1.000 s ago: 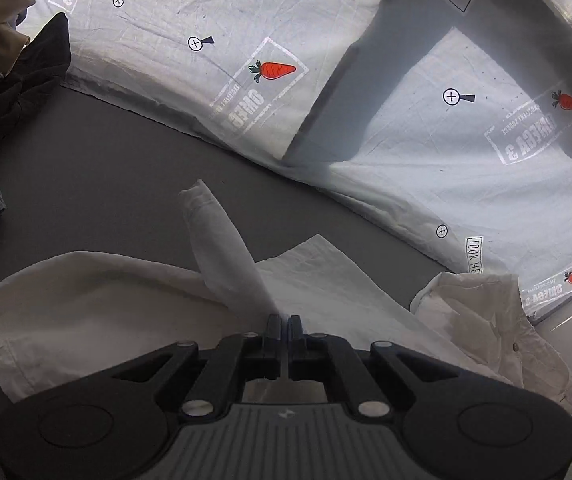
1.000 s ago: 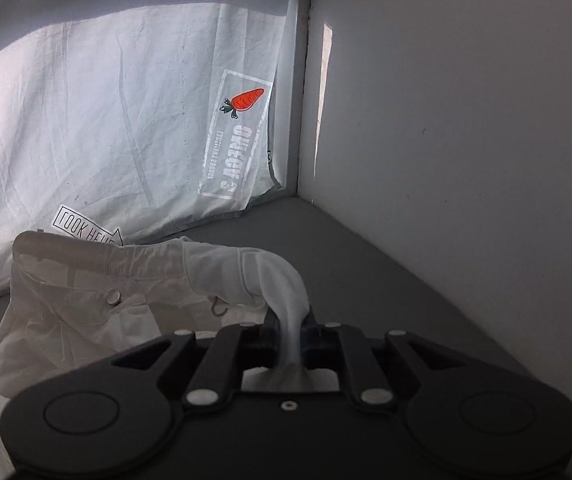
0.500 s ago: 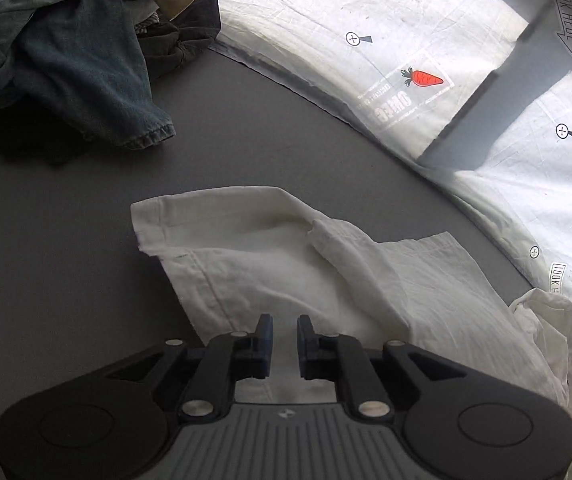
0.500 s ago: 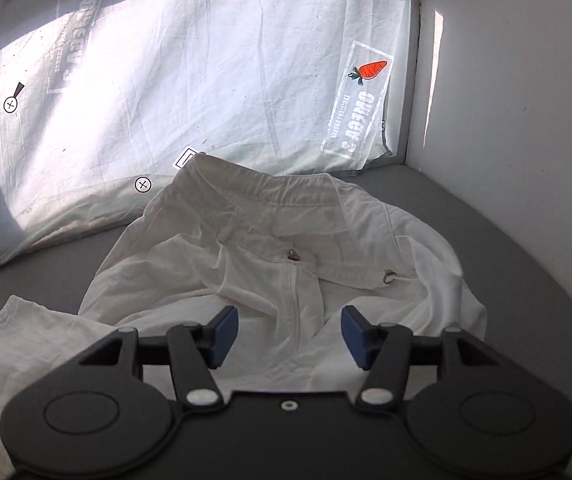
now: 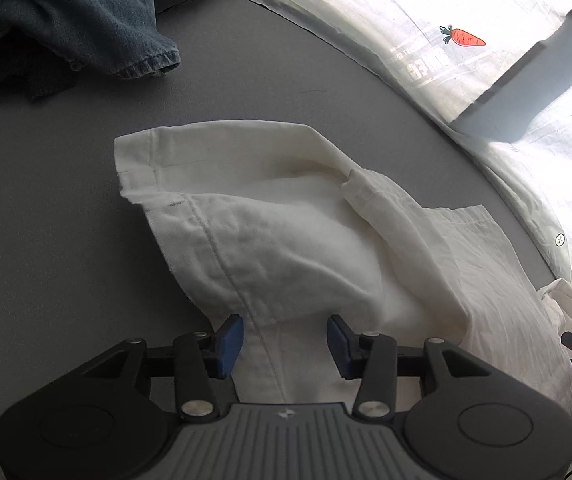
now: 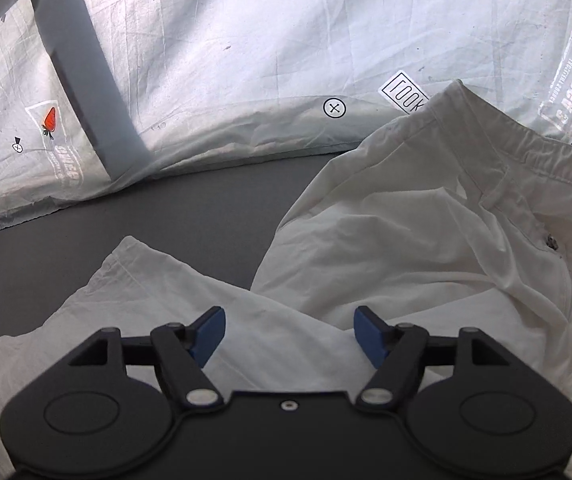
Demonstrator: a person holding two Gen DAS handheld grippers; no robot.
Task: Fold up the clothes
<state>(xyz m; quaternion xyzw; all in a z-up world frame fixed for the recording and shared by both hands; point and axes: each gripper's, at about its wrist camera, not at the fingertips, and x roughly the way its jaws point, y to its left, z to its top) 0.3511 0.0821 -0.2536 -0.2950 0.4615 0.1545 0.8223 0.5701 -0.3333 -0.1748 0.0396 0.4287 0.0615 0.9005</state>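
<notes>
- At the bottom of the left wrist view, the left gripper (image 5: 284, 340) has its jaws opening; the blue pads (image 5: 228, 340) stand apart and do not press on anything, and the cloth with its stitched seam lies under the gap between them.
- At the bottom of the right wrist view, the right gripper (image 6: 289, 338) also has its jaws opening, rather wide, and they hold nothing; white fabric lies below them.
- The white trousers (image 5: 286, 224) lie on the grey table (image 5: 46, 220), in the centre and lower right of the left wrist view. One leg end with its hem points to the centre left, and a loose fold lies across the cloth.
- In the right wrist view, the waistband part of the white trousers (image 6: 465, 220) fills the right side, with a small metal button on it, and a leg reaches to the lower left.
- Farther away, in the upper left of the left wrist view, a pile of dark clothes (image 5: 66, 16) with blue denim lies on the table, apart from the trousers.
- At the back, a white printed sheet (image 6: 266, 40) with carrot pictures and cross marks covers the upper part of both views.
</notes>
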